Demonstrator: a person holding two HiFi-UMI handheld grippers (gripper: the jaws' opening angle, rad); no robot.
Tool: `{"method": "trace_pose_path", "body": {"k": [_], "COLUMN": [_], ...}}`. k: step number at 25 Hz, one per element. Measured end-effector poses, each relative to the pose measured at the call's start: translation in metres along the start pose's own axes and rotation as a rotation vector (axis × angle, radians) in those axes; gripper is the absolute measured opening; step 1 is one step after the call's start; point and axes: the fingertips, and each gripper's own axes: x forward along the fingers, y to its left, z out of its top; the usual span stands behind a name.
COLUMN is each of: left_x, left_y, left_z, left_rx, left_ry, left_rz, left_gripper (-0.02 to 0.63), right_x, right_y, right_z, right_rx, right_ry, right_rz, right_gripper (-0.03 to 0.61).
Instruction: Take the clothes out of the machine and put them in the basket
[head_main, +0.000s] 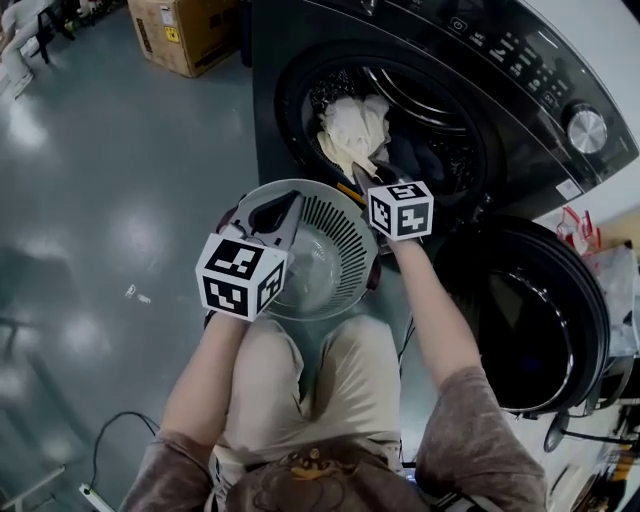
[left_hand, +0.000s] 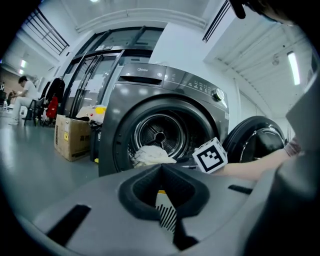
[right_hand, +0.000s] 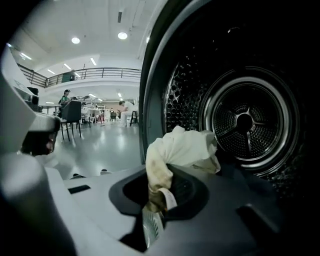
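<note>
A cream cloth (head_main: 350, 125) hangs out of the washing machine's round opening (head_main: 300, 75), bunched at the lip. My right gripper (head_main: 370, 172) is shut on its lower end; in the right gripper view the cloth (right_hand: 182, 147) runs down between the jaws of the right gripper (right_hand: 157, 200), with a small label showing. A pale slatted basket (head_main: 335, 225) hangs just below the opening, above the person's knees. My left gripper (head_main: 275, 215) is shut on its near rim; the basket's slats (left_hand: 167, 215) show through the left gripper (left_hand: 165, 200). The cloth (left_hand: 150, 155) is in that view too.
The machine's round door (head_main: 530, 310) stands swung open at the right. The steel drum (right_hand: 245, 122) is deep and dark behind the cloth. A cardboard box (head_main: 185, 30) sits on the grey floor left of the machine. A cable (head_main: 110, 440) lies at lower left.
</note>
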Motion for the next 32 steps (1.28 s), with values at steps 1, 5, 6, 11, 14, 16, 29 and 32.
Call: {"method": "trace_pose_path", "body": {"k": [1, 5, 6, 11, 14, 16, 29, 32], "left_x": [0.000, 0.000, 0.001, 0.002, 0.004, 0.003, -0.006, -0.008], "left_y": [0.000, 0.004, 0.005, 0.007, 0.004, 0.005, 0.006, 0.009], "left_z": [0.000, 0.000, 0.000, 0.001, 0.001, 0.003, 0.006, 0.006], "left_rx": [0.004, 0.005, 0.004, -0.004, 0.013, 0.010, 0.021, 0.020], "left_ry": [0.000, -0.001, -0.001, -0.008, -0.007, -0.016, -0.024, -0.027], "left_rz": [0.001, 0.018, 0.025, 0.044, 0.042, 0.050, 0.070, 0.072], "left_gripper": [0.006, 0.008, 0.008, 0.006, 0.006, 0.006, 0.006, 0.008], "right_x": [-0.008, -0.040, -0.047, -0.079, -0.095, -0.104, -0.118, -0.115], "right_y": [0.006, 0.030, 0.037, 0.072, 0.096, 0.113, 0.141, 0.127], "right_z": [-0.002, -0.012, -0.016, -0.025, -0.032, -0.039, -0.069, -0.059], "right_rx": [-0.002, -0.017, -0.019, -0.006, 0.006, 0.009, -0.045, -0.024], "right_ry": [-0.005, -0.009, -0.005, 0.001, 0.013, 0.029, 0.081, 0.055], "right_rz": [0.011, 0.054, 0.064, 0.132, 0.179, 0.213, 0.192, 0.165], "right_gripper": [0.051, 0.051, 0.051, 0.051, 0.051, 0.051, 0.153, 0.213]}}
